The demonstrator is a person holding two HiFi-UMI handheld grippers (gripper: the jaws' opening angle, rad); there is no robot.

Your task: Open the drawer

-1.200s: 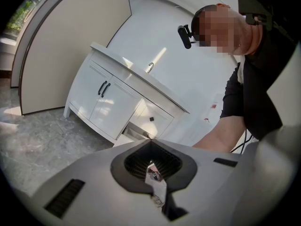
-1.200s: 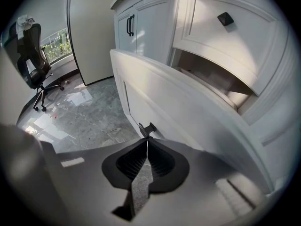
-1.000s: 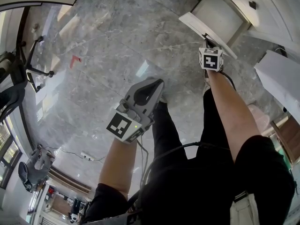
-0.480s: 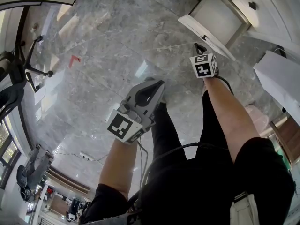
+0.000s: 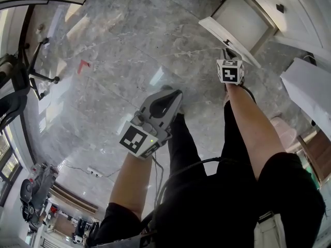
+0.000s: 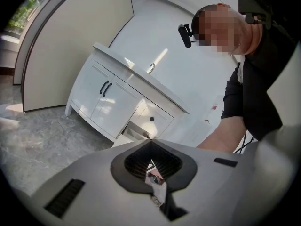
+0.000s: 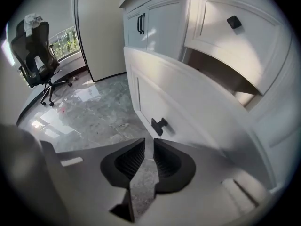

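The white lower drawer (image 5: 243,19) stands pulled out of the cabinet, and its front panel (image 7: 188,102) carries a small black knob (image 7: 159,125). My right gripper (image 7: 148,142) points steeply down just short of that knob. Its jaws have just been opening and stand a narrow gap apart with nothing between them. In the head view the right gripper (image 5: 226,55) hovers at the drawer front's lower edge. My left gripper (image 5: 172,92) hangs shut and empty over the person's legs, far from the drawer. From the left gripper (image 6: 151,145) view the cabinet (image 6: 108,102) lies ahead.
Above the pulled-out drawer is a second drawer front with a black knob (image 7: 233,21). Cabinet doors with black handles (image 7: 141,22) sit further left. An office chair (image 7: 35,46) stands on the grey marble floor (image 5: 119,45). A white panel (image 5: 310,87) juts in at the right.
The right gripper has come off the drawer knob and drawn back slightly from the drawer front. The left gripper has stayed where it was.
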